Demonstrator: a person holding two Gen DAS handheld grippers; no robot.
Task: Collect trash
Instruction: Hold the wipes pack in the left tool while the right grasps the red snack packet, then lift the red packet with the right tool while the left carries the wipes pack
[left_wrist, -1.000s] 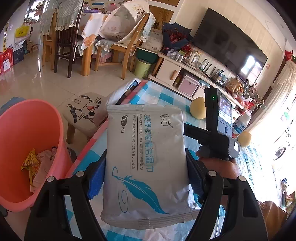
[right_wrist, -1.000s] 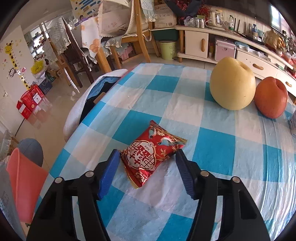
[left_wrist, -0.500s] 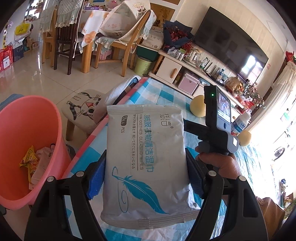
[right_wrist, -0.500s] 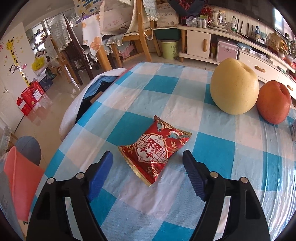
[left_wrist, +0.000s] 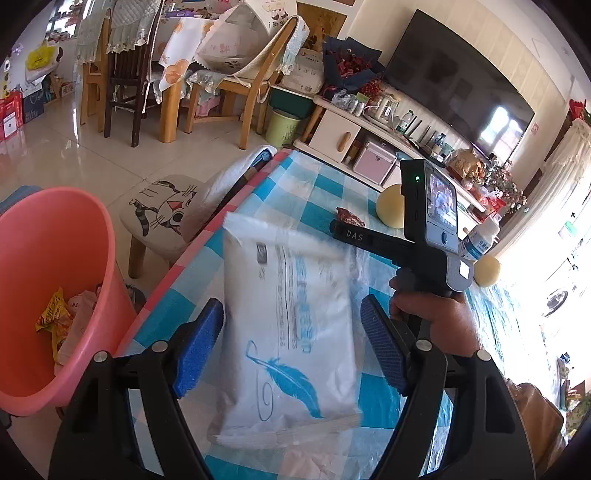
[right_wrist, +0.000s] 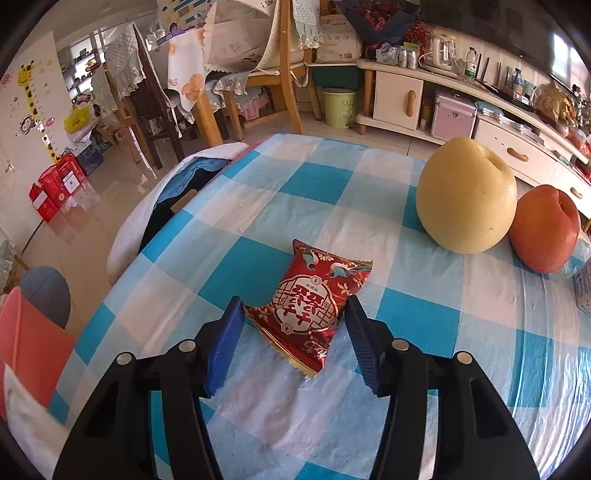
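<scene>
Left gripper (left_wrist: 291, 345): jaws wide, wipes pack (left_wrist: 288, 332) blurred between the pads; contact unclear, grip cannot be told. Pack hangs over the table (left_wrist: 306, 184) edge, beside the pink bucket (left_wrist: 55, 240) with wrappers inside.

Right gripper (right_wrist: 293, 332): jaws have just been closing, pads at both edges of the red packet (right_wrist: 314, 299) lying on the table, near pear (right_wrist: 465, 195) and apple (right_wrist: 543, 229).

Left gripper (left_wrist: 290, 341) jaws apparently parted, right gripper (right_wrist: 293, 332) jaws closing
</scene>
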